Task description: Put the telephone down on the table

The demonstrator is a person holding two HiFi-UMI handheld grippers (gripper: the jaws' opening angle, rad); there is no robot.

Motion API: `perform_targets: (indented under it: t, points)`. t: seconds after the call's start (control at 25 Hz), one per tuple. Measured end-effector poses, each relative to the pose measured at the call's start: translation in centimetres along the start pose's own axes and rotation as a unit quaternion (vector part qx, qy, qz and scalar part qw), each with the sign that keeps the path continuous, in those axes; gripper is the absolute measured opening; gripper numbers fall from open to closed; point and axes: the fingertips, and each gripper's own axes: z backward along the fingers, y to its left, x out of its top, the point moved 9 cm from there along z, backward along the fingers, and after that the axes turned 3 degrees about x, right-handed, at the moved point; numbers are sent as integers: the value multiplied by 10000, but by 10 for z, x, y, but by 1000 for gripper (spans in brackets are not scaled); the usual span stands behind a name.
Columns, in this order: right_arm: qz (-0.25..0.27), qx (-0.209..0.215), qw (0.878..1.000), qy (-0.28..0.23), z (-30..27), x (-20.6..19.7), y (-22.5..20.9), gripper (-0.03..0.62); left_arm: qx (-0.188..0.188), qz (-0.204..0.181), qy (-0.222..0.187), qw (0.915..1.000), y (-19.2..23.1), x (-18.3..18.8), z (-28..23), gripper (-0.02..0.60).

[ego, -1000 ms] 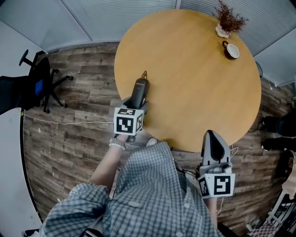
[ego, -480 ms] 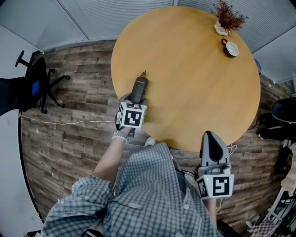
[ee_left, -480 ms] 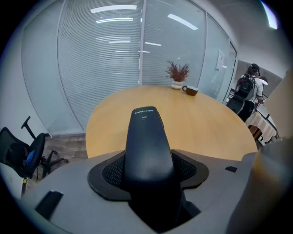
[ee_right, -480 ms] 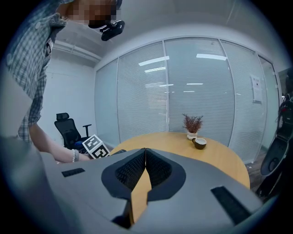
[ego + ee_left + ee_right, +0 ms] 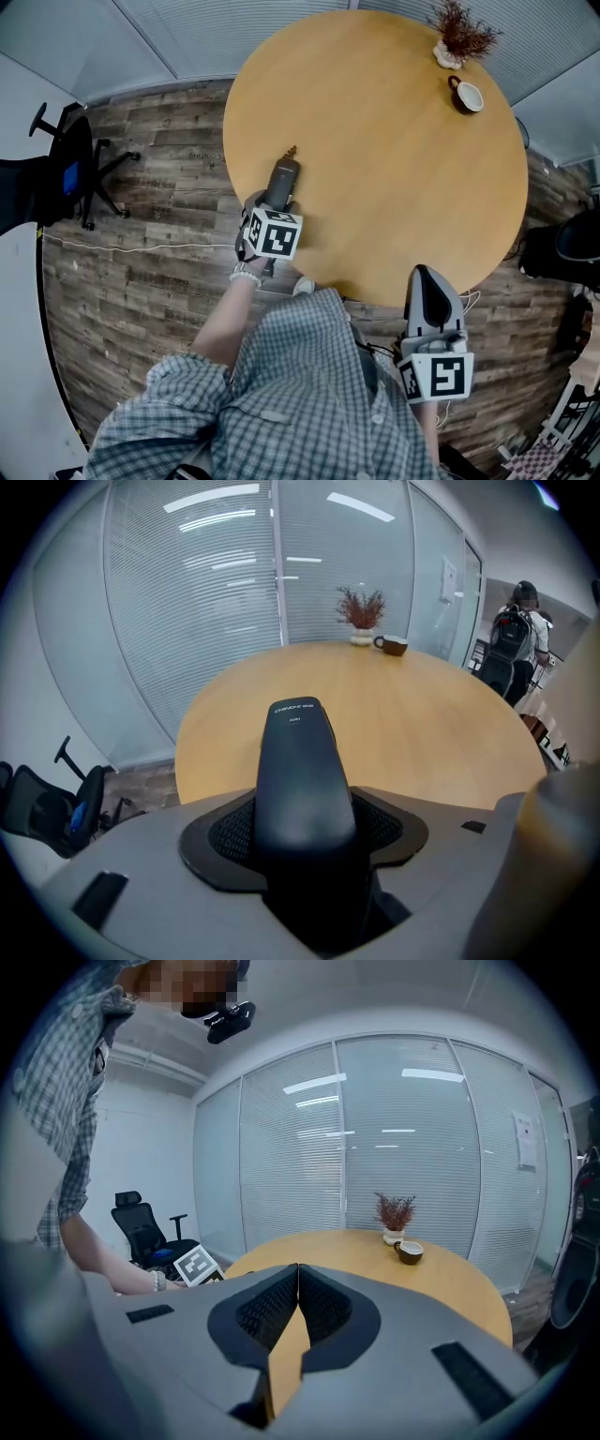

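Observation:
The telephone [image 5: 283, 175] is a dark grey cordless handset. It lies between the pads of my left gripper [image 5: 278, 202], which is shut on its lower half, with the top end pointing out over the near left part of the round wooden table [image 5: 394, 150]. In the left gripper view the telephone [image 5: 300, 761] fills the middle and slopes down toward the table [image 5: 422, 714]; I cannot tell whether it touches the top. My right gripper [image 5: 431, 279] hangs at the table's near edge, shut with nothing in it; its pads [image 5: 323, 1302] meet at the tips.
A dried plant in a small pot [image 5: 461, 39] and a dark cup [image 5: 467, 97] stand at the table's far right. A black office chair [image 5: 70, 169] stands on the wood floor to the left. Glass walls with blinds [image 5: 206, 592] ring the room. A person with a backpack [image 5: 514, 644] stands at right.
My left gripper has sunk toward the table with the telephone in it and has rolled a little. The right gripper has kept still.

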Motion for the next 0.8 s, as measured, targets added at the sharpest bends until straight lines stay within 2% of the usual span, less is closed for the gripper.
perform_targets:
  t: [0.16, 0.36, 0.68, 0.8]
  points:
    - [7, 37, 10000, -24, 1, 0, 3, 9, 135, -83, -95, 9998, -4, -3, -1, 281]
    - [62, 73, 9999, -59, 3, 2, 3, 11, 245, 116, -176, 9995, -4, -4, -2, 281]
    - [146, 158, 9997, -149, 9, 4, 5, 10, -86, 585, -138, 9982, 4, -2, 4, 319]
    - [167, 184, 9995, -208, 9, 6, 6, 9, -116, 590, -235, 9979, 4, -1, 13, 319]
